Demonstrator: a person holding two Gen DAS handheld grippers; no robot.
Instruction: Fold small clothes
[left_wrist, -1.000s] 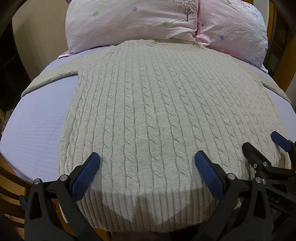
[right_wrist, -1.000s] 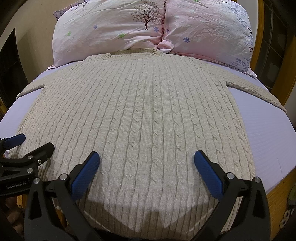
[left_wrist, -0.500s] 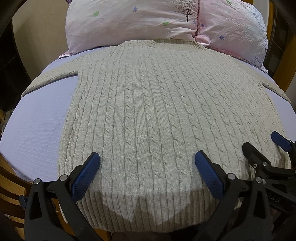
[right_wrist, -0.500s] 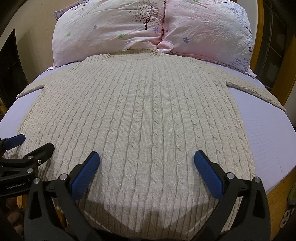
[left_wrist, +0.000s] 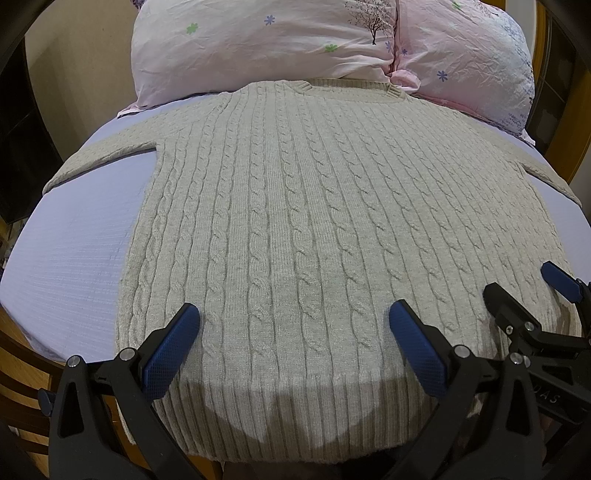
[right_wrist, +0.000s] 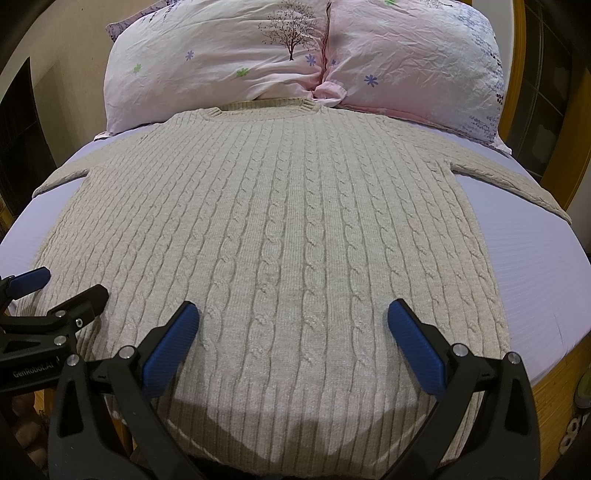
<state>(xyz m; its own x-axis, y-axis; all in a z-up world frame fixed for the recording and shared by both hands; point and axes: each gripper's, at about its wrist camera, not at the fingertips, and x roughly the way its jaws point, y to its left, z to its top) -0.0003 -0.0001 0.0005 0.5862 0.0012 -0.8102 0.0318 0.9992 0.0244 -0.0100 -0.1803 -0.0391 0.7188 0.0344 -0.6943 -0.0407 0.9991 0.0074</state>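
Observation:
A beige cable-knit sweater (left_wrist: 295, 221) lies flat, front up, on a lilac bed sheet (left_wrist: 74, 251), collar toward the pillows, both sleeves spread out to the sides. It also fills the right wrist view (right_wrist: 280, 229). My left gripper (left_wrist: 293, 332) is open and empty, hovering above the ribbed hem on the sweater's left half. My right gripper (right_wrist: 291, 328) is open and empty above the hem on the right half. Each gripper shows at the edge of the other's view: the right one (left_wrist: 528, 299) and the left one (right_wrist: 59, 291).
Two pink flowered pillows (left_wrist: 266, 48) (right_wrist: 417, 59) lie at the head of the bed behind the collar. A wooden bed frame (right_wrist: 554, 373) edges the mattress at the right; wooden slats (left_wrist: 22, 373) show at lower left. Bare sheet (right_wrist: 535, 266) lies either side of the sweater.

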